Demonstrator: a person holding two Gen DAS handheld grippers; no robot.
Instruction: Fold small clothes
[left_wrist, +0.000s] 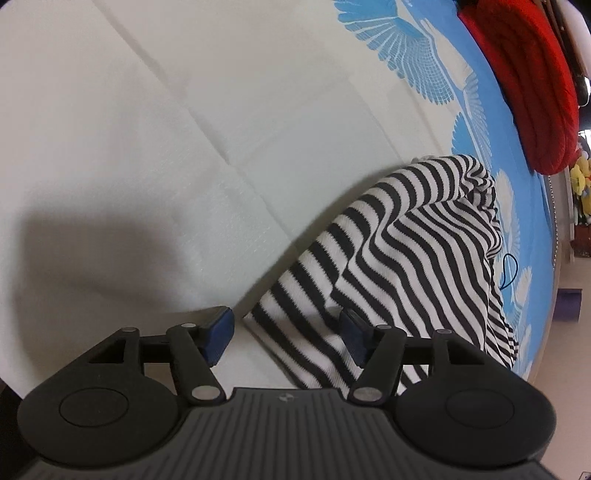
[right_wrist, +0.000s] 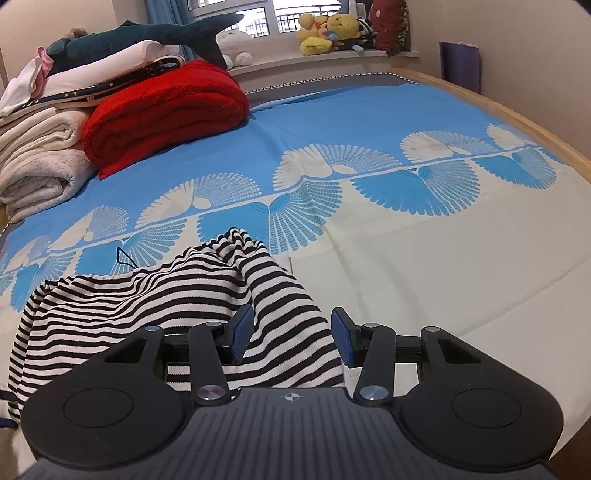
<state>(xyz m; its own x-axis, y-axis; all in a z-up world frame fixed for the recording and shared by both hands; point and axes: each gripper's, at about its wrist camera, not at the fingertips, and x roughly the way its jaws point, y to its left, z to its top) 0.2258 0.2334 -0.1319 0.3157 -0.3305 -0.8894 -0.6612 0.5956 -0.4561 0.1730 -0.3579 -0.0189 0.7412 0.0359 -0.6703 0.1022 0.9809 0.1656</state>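
Bed (right_wrist: 443, 251): covered by a sheet (left_wrist: 147, 129), cream on the near half and blue with fan-shaped prints beyond; a wooden edge is seen along the right side. A wide stretch of bare cream sheet lies open around the work area.

Striped garment (right_wrist: 155, 295): black and white, rumpled, laid on the cream part near the print border.

Left hand-held gripper (left_wrist: 286, 334): jaws opening, pads clear of the cloth; a corner of the striped garment lies between them.

Right hand-held gripper (right_wrist: 291, 338): jaws parted, a fold of the garment between them; no pad is seen pressing it.

Red blanket (right_wrist: 166, 110): folded, at the far blue end, beside stacked pale bedding (right_wrist: 40, 155).

No legible writing is found.
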